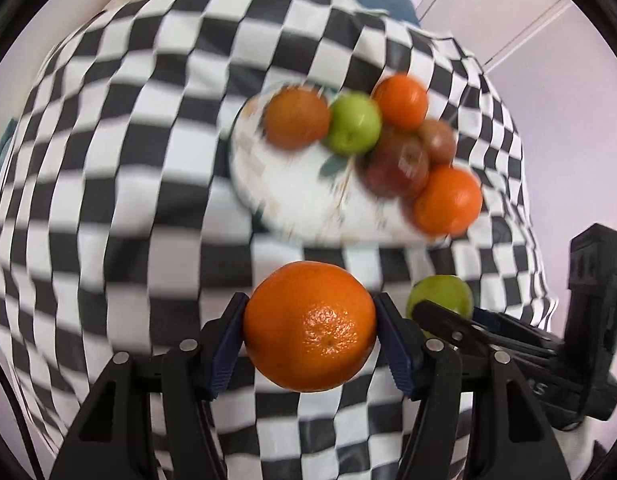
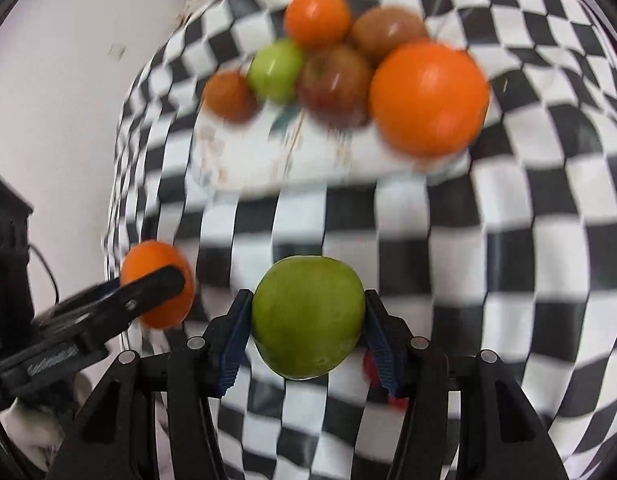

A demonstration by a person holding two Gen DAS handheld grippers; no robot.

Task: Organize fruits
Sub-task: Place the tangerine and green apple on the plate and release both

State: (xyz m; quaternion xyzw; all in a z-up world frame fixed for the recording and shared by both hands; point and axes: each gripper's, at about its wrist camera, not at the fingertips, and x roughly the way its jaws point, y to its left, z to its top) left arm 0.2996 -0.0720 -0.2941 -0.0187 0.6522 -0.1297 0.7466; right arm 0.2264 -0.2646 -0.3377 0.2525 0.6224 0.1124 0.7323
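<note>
The left gripper (image 1: pixel 310 326) pinches an orange (image 1: pixel 310 326) between its blue ribbed pads (image 1: pixel 228 344), one pad on each flank of the fruit, which is clear of the cloth below. Just to its right, the right gripper (image 2: pixel 308 322) clamps a green apple (image 2: pixel 308 322) the same way, the pads pressing its sides at about mid-height. Each gripper shows at the edge of the other's view, so the two stand close beside each other.

Ahead of both grippers sits a white plate (image 1: pixel 292 204) with a faint floral print, already carrying fruit along its far and right side: two oranges, a green apple and several reddish-brown apples, touching one another. The near and left part of the plate is bare. The plate rests on a counter covered by a black-and-white checked cloth (image 1: pixel 108 200), which looks smooth and slightly glossy, like oilcloth.

The risks from here, as I judge them: both fruits are round and firm, the orange with a pebbled skin, the apple waxy and slick, so a grip on only two narrow pads could let either roll out, the apple sooner. With the grippers so near each other, they may knock together on the way to the plate. Set down against the crowded pile, a fruit could nudge the others over the shallow rim, and anything dropped would roll freely on that slick cloth.
</note>
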